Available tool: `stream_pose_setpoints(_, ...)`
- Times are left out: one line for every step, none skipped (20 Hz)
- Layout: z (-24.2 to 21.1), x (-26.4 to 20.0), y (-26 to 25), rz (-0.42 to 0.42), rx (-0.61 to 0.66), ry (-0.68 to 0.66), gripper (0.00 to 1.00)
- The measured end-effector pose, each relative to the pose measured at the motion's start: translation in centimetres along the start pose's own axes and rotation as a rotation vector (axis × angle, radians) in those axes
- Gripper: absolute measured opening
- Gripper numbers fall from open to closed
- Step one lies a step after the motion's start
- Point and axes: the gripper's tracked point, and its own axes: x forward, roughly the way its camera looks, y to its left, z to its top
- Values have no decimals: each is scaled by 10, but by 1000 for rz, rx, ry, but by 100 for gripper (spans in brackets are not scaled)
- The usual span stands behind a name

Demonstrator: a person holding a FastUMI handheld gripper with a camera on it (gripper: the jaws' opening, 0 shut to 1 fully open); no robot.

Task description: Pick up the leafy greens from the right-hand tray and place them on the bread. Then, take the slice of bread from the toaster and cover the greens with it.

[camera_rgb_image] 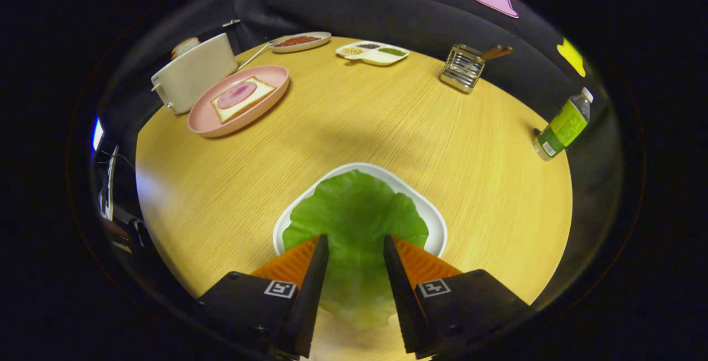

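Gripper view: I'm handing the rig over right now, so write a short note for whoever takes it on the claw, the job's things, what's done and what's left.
Claw: open, fingers either side of the lettuce leaf, not pressing on it.
Lettuce leaf: lying in the white tray, its near edge hanging over the tray toward the claw.
Bread on the pink plate: one slice with a round of ham on top, beyond the claw, next to the toaster.
Second bread slice: in the toaster slot.
Done: nothing placed yet.
Left: close on the leaf, lay it on the plated slice, then take the toaster slice and cover it.
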Motion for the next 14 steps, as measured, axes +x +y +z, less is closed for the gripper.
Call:
stream_pose_setpoints(-2,1,-1,2,3,10,63)
stream_pose_setpoints(-1,0,-2,6,13,8,62)
stream_pose_setpoints(-2,0,-4,2,16,13,59)
stream_pose_setpoints(-3,0,-5,0,23,11,55)
stream_pose_setpoints(-2,-1,-5,1,37,6,36)
stream_pose_setpoints(-3,0,-5,-3,45,5,17)
stream_pose_setpoints(-1,-1,-4,-6,42,-1,8)
stream_pose_setpoints(-2,2,-5,-15,32,-1,6)
stream_pose_setpoints(0,-2,-4,-17,30,-4,6)
stream_pose_setpoints(3,-7,-2,-14,37,-15,6)
stream_pose_setpoints(11,-13,1,-12,47,-35,6)
stream_pose_setpoints(19,-19,3,-11,53,-58,6)
stream_pose_setpoints(31,-27,7,-7,56,-82,6)
stream_pose_setpoints(41,-34,12,-1,56,-103,6)
